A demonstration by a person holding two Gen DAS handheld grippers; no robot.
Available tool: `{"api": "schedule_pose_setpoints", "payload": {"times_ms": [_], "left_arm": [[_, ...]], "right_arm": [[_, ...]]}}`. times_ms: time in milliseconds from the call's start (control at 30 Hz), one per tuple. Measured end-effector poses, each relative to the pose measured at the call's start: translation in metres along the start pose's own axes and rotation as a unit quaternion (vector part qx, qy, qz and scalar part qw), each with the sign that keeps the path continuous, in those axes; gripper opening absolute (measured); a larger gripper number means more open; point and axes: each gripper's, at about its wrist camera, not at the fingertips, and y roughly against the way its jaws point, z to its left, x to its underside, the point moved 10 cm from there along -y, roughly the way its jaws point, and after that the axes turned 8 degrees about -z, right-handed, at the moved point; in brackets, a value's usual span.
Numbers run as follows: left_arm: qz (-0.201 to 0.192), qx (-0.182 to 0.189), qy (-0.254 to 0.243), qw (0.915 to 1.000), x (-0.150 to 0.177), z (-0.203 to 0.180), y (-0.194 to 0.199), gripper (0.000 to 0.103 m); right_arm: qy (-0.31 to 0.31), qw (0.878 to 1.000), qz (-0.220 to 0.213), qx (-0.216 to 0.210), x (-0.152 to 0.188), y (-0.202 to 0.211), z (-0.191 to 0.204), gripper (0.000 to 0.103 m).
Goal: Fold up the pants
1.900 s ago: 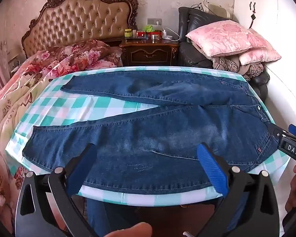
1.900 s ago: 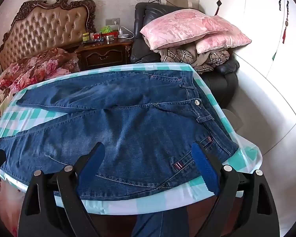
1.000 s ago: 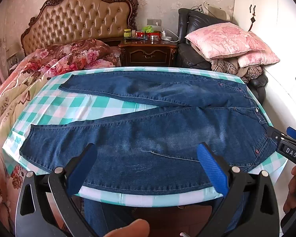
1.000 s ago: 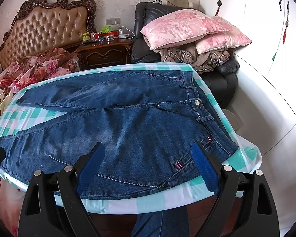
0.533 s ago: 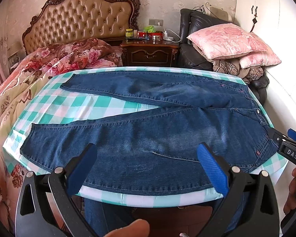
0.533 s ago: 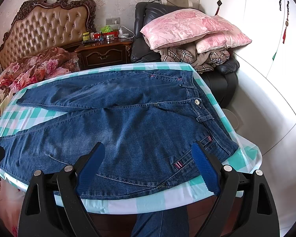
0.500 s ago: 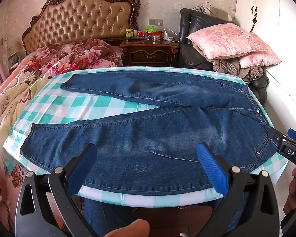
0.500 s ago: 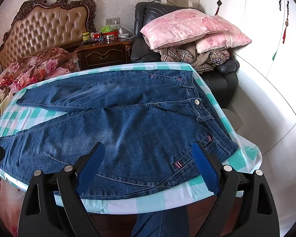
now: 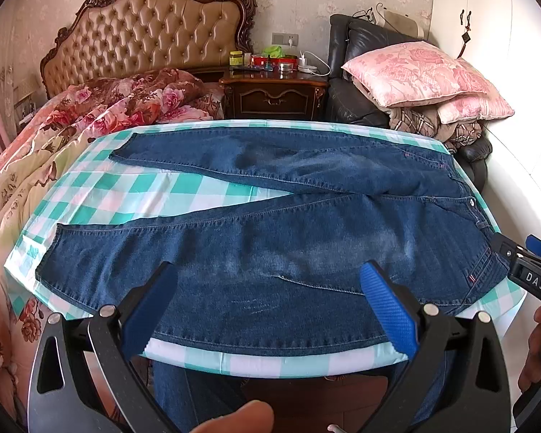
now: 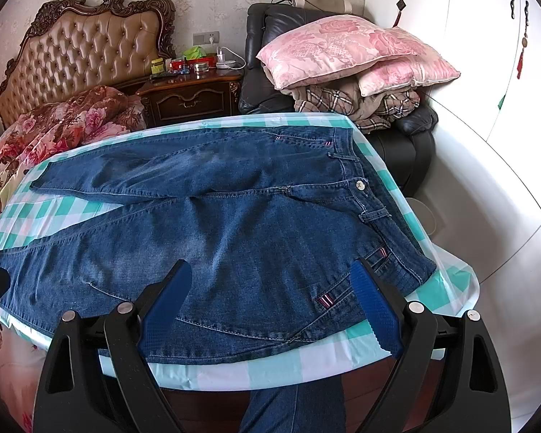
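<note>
Two tongs angled down over jeans, left tongs, right tongs agape

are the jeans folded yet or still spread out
Spread out: the jeans lie flat on the checked tablecloth, both legs apart in a V, nothing doubled over.

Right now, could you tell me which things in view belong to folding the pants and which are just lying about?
Job:
jeans
checked table
left gripper, open
right gripper, open

Lying about:
pink pillows
nightstand
floral quilt

One pair of jeans, two pink pillows, one nightstand.
</note>
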Motion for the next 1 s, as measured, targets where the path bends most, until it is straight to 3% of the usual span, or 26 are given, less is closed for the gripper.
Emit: {"api": "schedule_pose_setpoints", "payload": {"times_ms": [1000], "left_arm": [[0.001,0.002,0.000,1.0000,0.0011,-0.0034,-0.0017,0.101]], "right_arm": [[0.000,1.000,0.001,0.000,0.0008,-0.0006,0.0000,0.086]]}}
